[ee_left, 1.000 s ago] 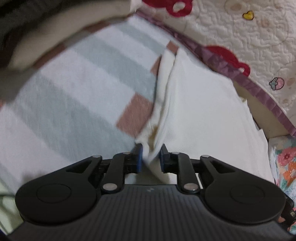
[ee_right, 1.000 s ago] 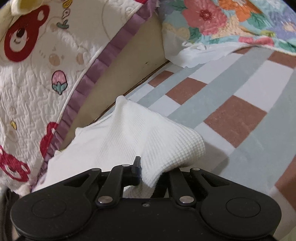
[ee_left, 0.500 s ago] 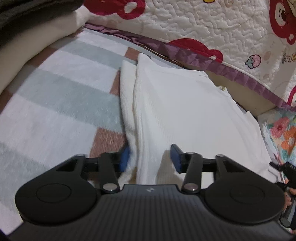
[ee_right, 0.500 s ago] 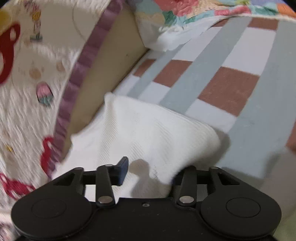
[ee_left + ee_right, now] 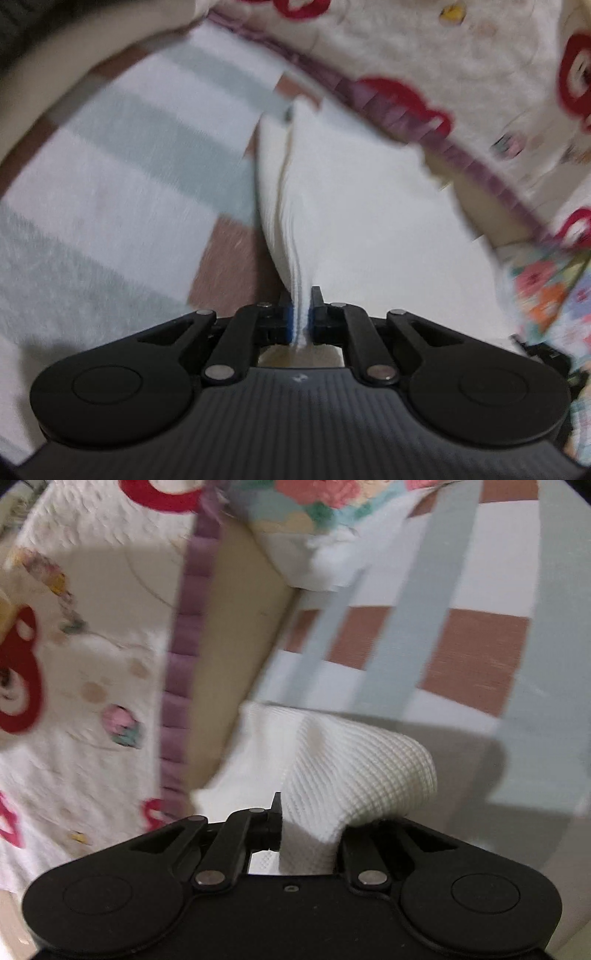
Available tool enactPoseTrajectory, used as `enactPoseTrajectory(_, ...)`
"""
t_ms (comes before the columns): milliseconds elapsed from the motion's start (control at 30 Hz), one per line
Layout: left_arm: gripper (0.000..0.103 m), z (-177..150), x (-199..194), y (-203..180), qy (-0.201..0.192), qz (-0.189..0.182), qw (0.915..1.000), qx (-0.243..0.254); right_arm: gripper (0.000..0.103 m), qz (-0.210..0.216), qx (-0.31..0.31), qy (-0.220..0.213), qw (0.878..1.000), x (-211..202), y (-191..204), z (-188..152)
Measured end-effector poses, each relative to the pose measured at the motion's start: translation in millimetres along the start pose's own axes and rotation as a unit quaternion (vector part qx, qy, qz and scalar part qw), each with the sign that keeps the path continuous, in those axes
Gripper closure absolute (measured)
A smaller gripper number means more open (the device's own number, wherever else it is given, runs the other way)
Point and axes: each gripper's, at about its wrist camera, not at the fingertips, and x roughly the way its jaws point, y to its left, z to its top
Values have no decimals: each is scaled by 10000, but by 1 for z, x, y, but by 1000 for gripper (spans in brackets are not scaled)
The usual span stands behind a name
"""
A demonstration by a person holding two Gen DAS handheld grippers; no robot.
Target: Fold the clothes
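A white waffle-knit garment (image 5: 362, 206) lies folded on the striped bed cover, its left edge a stack of layers. My left gripper (image 5: 300, 317) is shut on that layered edge at the near corner; the cloth runs between the blue pads. In the right wrist view the same white garment (image 5: 354, 760) bulges up in a rounded fold, and my right gripper (image 5: 308, 827) is shut on its near edge. The right finger is hidden under the cloth. Both views are motion-blurred.
The bed cover (image 5: 122, 206) has grey, white and brown blocks. A quilted bear-print blanket with a purple trim (image 5: 424, 125) hangs along the far side. A floral fabric (image 5: 325, 506) lies at the head end, and a beige pillow (image 5: 55, 81) lies at upper left.
Both grippers stood open half a second ago over the flat garment; now each has shut on an edge of it. The cloth bunches up at the right gripper.
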Motion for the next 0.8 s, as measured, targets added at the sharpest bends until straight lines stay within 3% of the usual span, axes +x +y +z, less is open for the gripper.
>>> enactPoseTrajectory(167,96,-3,-7,-16,-132,248,9988,407,92,-122,-468,-58,9988,4,-4,-4)
enactPoseTrajectory(267,96,-1,-18,-15,-144,141,9995,262,92,81,-548,-105,9984,-3,7,3)
enactPoseTrajectory(367,96,-5,-20,-20,-146,293,9985,449,92,263,-696,-105,9972,-12,24,10)
enactPoseTrajectory(567,95,-12,-24,-30,-150,595,9947,822,93,-73,-845,6,9964,-12,24,7)
enactPoseTrajectory(633,91,-14,-25,-33,-186,705,9927,959,92,-146,-841,19,9963,-9,19,7)
enactPoseTrajectory(767,69,-22,-39,-51,-769,1055,9810,1435,92,-257,-913,55,9955,-3,11,5)
enactPoseTrajectory(800,69,-23,-43,-56,-915,1142,9770,1552,92,-262,-878,58,9958,-2,9,4)
